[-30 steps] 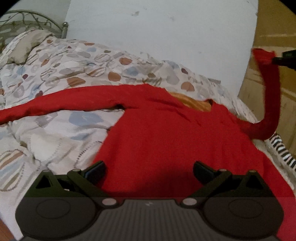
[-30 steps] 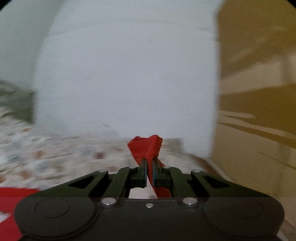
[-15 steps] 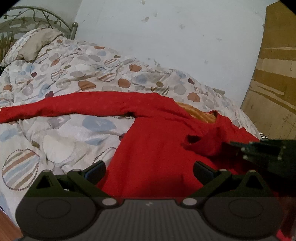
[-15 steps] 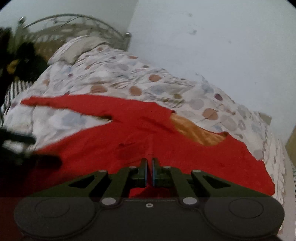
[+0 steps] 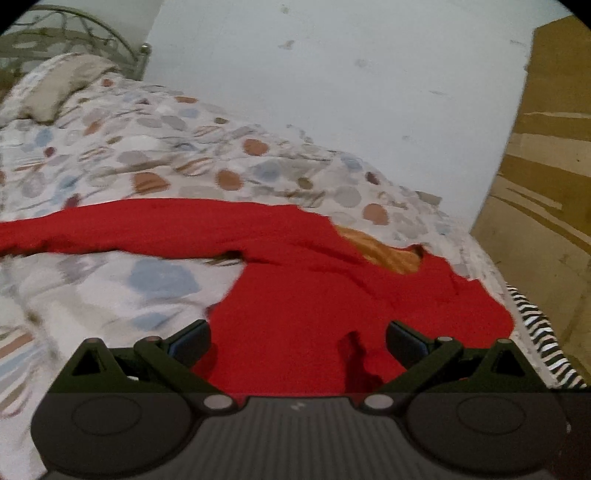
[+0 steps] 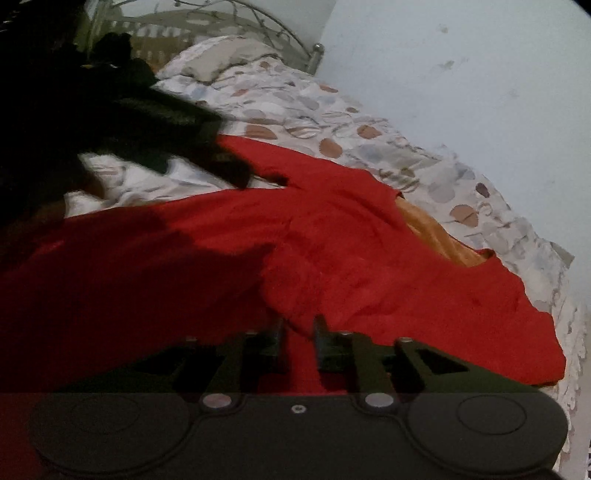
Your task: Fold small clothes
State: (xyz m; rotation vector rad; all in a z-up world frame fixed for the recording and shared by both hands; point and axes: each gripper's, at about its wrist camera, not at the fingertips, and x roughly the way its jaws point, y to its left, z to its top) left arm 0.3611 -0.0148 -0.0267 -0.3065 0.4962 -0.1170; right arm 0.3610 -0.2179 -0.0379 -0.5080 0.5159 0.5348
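A red long-sleeved top (image 5: 295, 295) lies spread on the bed, its orange lining showing at the neck (image 5: 384, 251). One sleeve (image 5: 129, 225) stretches out to the left. The other sleeve lies folded across the body, its cuff end (image 5: 354, 350) near my left gripper. My left gripper (image 5: 297, 341) is open, low over the top's lower part, holding nothing. In the right wrist view the top (image 6: 332, 258) fills the middle. My right gripper (image 6: 298, 341) is slightly open just above the folded sleeve, with red cloth showing in the gap. The other gripper shows as a dark blur at the upper left (image 6: 147, 133).
The bed has a spotted quilt (image 5: 166, 155), a pillow (image 5: 62, 85) and a metal headboard (image 5: 74, 26) at the far left. A white wall (image 5: 332, 92) runs along the far side. A wooden panel (image 5: 546, 184) and a striped cloth (image 5: 543, 339) are at the right.
My right gripper carried the raised sleeve down and across the top's body, then opened and let it go. My left gripper stayed open and shifted slightly.
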